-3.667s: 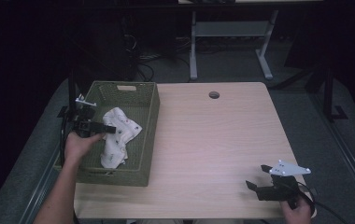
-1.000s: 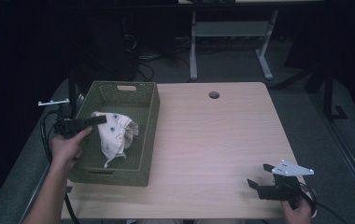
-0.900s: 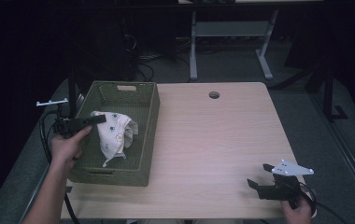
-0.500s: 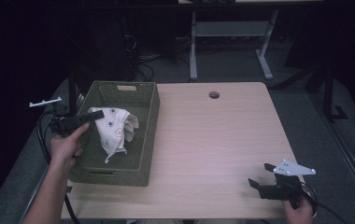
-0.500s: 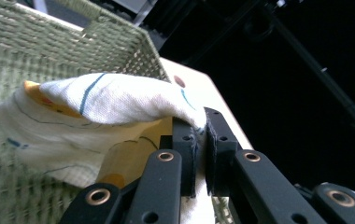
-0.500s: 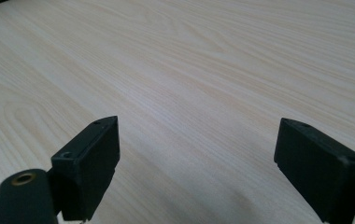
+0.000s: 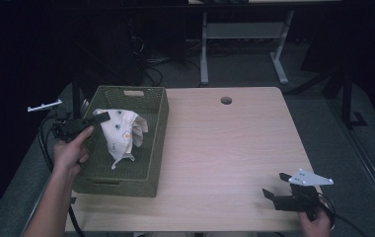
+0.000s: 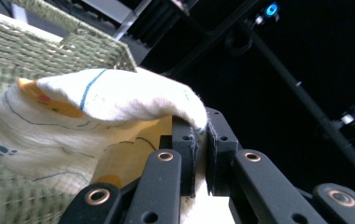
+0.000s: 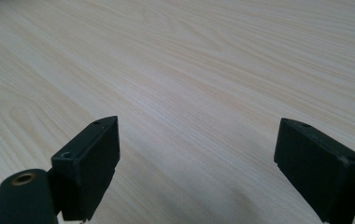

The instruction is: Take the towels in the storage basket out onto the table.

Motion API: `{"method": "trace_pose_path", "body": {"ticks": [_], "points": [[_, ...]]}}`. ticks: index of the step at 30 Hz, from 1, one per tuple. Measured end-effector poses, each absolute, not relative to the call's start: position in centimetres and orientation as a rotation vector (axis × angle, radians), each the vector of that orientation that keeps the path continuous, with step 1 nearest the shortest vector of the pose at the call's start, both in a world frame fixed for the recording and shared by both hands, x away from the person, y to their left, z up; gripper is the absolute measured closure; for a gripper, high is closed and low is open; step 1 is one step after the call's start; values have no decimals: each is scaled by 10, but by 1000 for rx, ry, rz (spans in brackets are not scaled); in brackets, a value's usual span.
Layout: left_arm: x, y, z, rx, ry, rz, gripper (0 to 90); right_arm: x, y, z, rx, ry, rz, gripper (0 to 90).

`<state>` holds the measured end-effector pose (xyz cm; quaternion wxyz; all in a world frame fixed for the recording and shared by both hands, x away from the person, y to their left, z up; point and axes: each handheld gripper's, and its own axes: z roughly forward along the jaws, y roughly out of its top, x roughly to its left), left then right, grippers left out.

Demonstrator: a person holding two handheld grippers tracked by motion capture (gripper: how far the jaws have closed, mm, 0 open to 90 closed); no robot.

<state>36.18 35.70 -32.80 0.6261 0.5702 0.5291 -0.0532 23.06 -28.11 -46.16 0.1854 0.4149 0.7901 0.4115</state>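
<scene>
Nearest the person, the right hand-held gripper [image 7: 278, 186] sits low over the front right corner of the worktop [image 7: 235, 148], held by the right hand [image 7: 316, 224] at the edge. Its jaws stand wide apart with nothing between them; in the right gripper view, bare pale wood grain runs between and beyond the two black pads [image 9: 91, 161]. A grey three-cornered plate [image 7: 310, 177] rides on top of it.

Well apart from it, on the far side of the worktop's width, the left hand [image 7: 69, 154] holds the left hand-held gripper [image 7: 101, 117] over the left wall of a green woven basket [image 7: 153, 143]. Its jaws are closed on a fold of a white cloth [image 7: 121, 131] printed with small orange and blue marks. In the left gripper view the pads [image 8: 185, 149] pinch the cloth's edge [image 8: 119, 100], and the fabric bulges out to the left of the jaws, with the basket's weave [image 8: 49, 42] behind it. The cloth hangs from the jaws, lifted, its lower end drooping down inside the basket, just right of the gripper.

Beyond both grippers, a small round hole [image 7: 226, 100] lies in the worktop near its far edge. Past that edge stands a metal frame [image 7: 205, 44] on the dark floor.
</scene>
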Motion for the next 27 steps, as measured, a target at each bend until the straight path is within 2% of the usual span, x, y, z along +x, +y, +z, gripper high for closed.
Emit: {"method": "trace_pose_path", "body": {"ticks": [27], "points": [[358,351,-294,1278,1140,-109,845,232,-285,-461,1176,2207,1174,140]]}}
